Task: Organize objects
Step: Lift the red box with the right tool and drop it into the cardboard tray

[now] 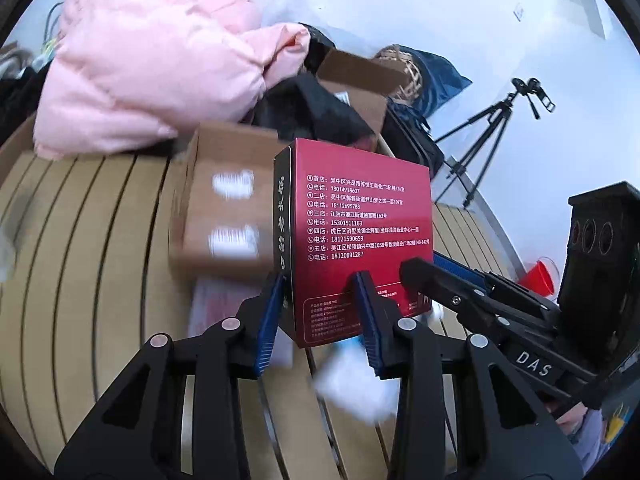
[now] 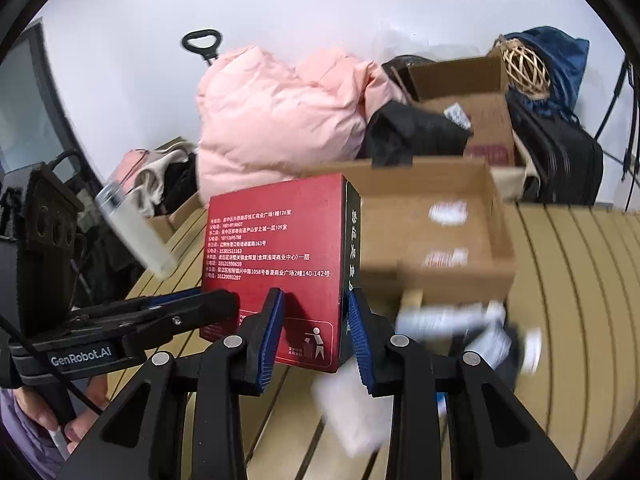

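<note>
A red carton (image 1: 360, 208) printed with white text and with a black side panel hangs above the slatted wooden table (image 1: 80, 260), and both grippers grip it. My left gripper (image 1: 318, 280) has its blue pads pressed on the carton's lower left corner. The right gripper (image 1: 416, 272) comes in from the right and clamps the carton's lower right edge. In the right wrist view the same carton (image 2: 272, 240) sits between my right gripper's (image 2: 315, 296) pads, and the left gripper (image 2: 216, 300) pinches its left edge.
An open cardboard box (image 1: 224, 208) (image 2: 432, 232) lies just behind the carton. A pink padded jacket (image 2: 272, 120), black bags and another box with a wicker ball (image 2: 524, 68) pile up at the back. White packets (image 2: 352, 408) lie below. A tripod (image 1: 492, 128) stands at the right.
</note>
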Demonstrator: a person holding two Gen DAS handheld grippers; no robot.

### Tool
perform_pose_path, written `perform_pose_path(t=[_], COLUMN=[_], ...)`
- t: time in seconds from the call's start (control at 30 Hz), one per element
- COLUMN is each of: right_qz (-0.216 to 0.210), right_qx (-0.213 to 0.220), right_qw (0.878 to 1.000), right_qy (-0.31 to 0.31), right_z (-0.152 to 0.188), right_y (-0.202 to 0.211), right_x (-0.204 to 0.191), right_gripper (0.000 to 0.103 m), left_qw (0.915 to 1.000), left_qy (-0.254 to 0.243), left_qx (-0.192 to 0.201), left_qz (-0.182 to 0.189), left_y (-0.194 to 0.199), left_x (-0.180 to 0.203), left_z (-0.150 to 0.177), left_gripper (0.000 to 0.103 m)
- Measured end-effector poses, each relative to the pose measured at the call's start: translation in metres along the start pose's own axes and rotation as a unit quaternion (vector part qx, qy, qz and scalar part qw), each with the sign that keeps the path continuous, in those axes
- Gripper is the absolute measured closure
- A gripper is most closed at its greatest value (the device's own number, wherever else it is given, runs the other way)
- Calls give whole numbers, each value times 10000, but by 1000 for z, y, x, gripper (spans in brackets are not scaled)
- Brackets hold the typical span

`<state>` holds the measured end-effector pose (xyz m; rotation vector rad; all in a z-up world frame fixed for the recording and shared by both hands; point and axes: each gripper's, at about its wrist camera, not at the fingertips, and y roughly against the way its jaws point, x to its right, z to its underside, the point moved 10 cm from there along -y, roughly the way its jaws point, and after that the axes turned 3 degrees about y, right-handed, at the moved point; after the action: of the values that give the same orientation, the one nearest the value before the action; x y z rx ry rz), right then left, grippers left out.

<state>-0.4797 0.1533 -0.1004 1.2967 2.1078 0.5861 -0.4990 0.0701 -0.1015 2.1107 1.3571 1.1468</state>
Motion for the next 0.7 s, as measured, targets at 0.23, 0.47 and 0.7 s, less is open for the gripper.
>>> perform_pose_path(t=[0.23,0.47,0.7], right_qz=[-301,107,332], right_qx=[-521,-1964,-1271], right_qw=[9970,9750,9863], right_qy=[-490,-1034,-997], right_z=[-80,-47,-49], right_y=[-93,-236,-205], right_x=[37,65,71], right_gripper=[67,68,67], left_qw=[9954,9850,9846], left_qy=[16,-67,-246], left_qx=[-406,-591,-245], left_qz=[-869,-1619,-1714], left_y=[-87,-136,-90], left_x=[-59,-107,-98], left_z=[-80,-60,-48], left_gripper=[70,70,50])
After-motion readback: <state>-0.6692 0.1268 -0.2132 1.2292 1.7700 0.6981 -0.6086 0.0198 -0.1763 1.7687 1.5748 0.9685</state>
